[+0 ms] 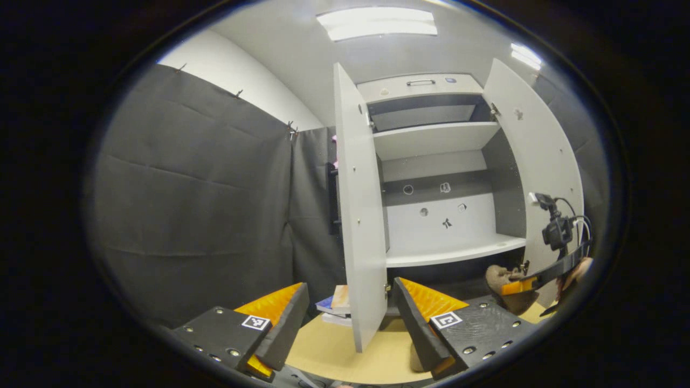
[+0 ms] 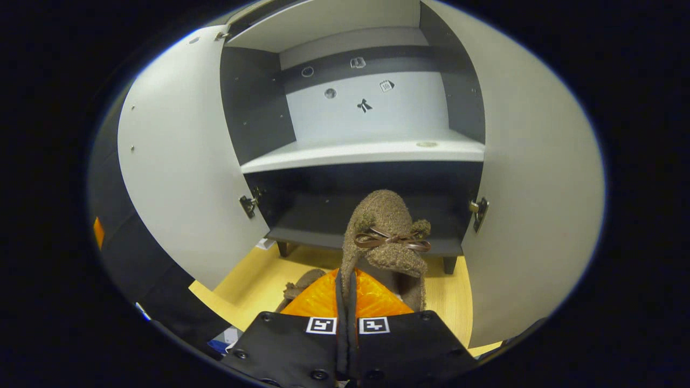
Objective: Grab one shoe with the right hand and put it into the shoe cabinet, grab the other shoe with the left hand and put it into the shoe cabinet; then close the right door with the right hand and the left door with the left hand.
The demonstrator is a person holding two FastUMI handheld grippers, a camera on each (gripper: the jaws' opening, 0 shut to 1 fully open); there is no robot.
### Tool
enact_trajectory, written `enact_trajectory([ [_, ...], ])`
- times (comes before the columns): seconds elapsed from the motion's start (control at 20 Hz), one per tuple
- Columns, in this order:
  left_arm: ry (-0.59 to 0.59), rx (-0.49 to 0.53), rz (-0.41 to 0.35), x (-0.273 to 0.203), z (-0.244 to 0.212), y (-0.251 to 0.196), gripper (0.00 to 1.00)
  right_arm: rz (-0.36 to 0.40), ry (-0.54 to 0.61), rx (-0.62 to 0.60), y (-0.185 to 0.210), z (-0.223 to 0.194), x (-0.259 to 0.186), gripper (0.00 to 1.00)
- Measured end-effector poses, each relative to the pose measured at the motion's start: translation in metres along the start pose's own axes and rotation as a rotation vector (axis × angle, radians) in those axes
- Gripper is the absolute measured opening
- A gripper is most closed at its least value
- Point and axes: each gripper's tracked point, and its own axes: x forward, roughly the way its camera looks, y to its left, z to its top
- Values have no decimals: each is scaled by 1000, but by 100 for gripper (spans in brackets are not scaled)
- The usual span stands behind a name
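Observation:
My right gripper (image 2: 346,283) is shut on the rim of a fuzzy brown shoe (image 2: 384,231) with a brown bow, held up in front of the shoe cabinet's dark bottom compartment (image 2: 323,207). The other brown shoe (image 2: 302,285) lies on the wooden floor, down to the left of the held one. In the left gripper view that right gripper (image 1: 520,284) and its shoe (image 1: 501,279) show low at the far right, by the cabinet's foot. My left gripper (image 1: 350,320) stands open and holds nothing, facing the edge of the left door (image 1: 357,226).
Both cabinet doors stand wide open, the left door (image 2: 183,161) and the right door (image 2: 533,188). A pale shelf (image 2: 366,152) sits above the bottom compartment. A small stack of books (image 1: 335,307) lies on the floor left of the cabinet. Black cloth (image 1: 194,199) walls the left side.

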Motion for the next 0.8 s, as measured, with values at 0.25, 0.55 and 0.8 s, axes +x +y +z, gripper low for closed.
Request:
enact_trajectory([
  [0.25,-7,-5,-9,8,0,-3,99,25,-99,1,11,64,-9,1],
  [0.55,-3,-9,-5,14,-2,-1,99,24,-208,-16,16,142,3,5],
  [0.8,12,-16,-9,18,-8,-3,92,-6,-243,-4,5,196,37,0],
])
